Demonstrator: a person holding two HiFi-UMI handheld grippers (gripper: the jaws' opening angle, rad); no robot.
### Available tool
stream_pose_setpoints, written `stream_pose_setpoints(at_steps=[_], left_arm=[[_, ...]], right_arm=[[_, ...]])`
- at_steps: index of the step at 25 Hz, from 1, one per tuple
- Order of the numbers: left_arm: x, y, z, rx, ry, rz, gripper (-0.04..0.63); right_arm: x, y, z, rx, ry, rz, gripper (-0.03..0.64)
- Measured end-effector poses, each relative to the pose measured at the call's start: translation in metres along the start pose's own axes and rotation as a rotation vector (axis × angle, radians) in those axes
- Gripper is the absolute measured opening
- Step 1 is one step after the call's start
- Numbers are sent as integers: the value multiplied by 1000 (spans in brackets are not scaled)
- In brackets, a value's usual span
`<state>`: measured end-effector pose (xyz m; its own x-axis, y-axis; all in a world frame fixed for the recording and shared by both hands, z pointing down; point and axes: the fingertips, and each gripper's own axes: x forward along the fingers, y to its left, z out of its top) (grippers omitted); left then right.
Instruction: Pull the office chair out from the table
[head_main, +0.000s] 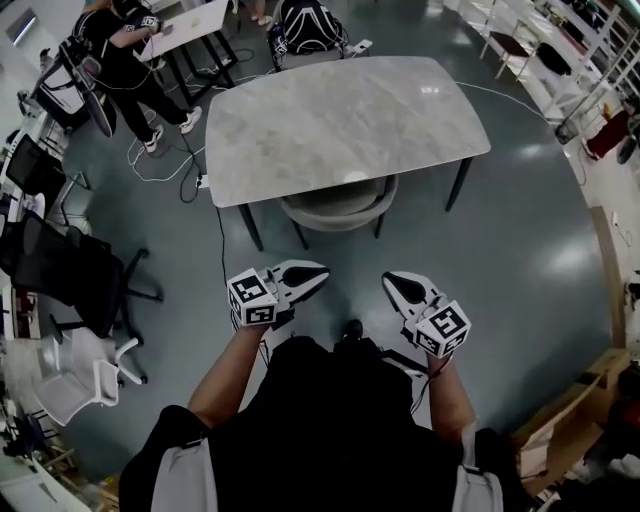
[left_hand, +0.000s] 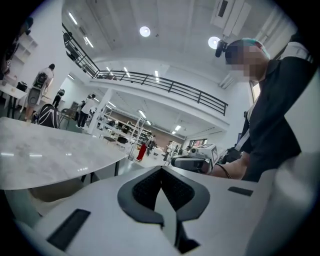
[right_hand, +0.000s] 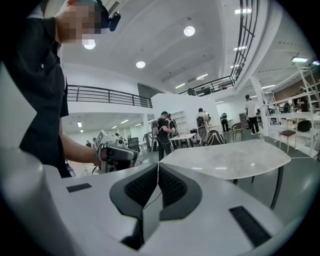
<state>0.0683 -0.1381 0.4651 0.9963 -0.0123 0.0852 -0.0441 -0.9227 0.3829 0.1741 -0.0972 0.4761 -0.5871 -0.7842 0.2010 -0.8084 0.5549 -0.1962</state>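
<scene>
**Light:** bright and even in all views. We log round ceiling lamps and strip lights overhead as the source.

**Glare:** we count pale hot spots on the table top and a broad sheen on the grey floor to the right of the table.

**Shadows:** soft and faint, pooled under the table.

**Distortion:** strong fisheye in every view. We see the balcony railing bowed, and black vignetting at the corners of both gripper views.

**Focus:** we find the centre sharp, with the far figures small and soft.
</scene>
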Motion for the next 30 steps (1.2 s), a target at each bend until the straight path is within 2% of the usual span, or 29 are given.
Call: stream_pose_setpoints(at_steps=[6,11,15,23,27,30], left_arm=[[28,29,1,-11,30,38,12],[35,62,11,-18,23,54,12],[37,95,20,0,35,52,12],[27,170,22,-49,10,43,12],[20,204,24,-116,-34,46,12],[14,226,25,-117,-31,46,12]], right_arm=[[12,-39,-5,38,24,35,20],[43,-55,-2,10,67,89,20],[72,-74,7,8,83,89,20],[139,-105,-6,47,182,104,20],[167,-121,-13,22,257,104,20],[185,-130,-12,13,292,98,20]])
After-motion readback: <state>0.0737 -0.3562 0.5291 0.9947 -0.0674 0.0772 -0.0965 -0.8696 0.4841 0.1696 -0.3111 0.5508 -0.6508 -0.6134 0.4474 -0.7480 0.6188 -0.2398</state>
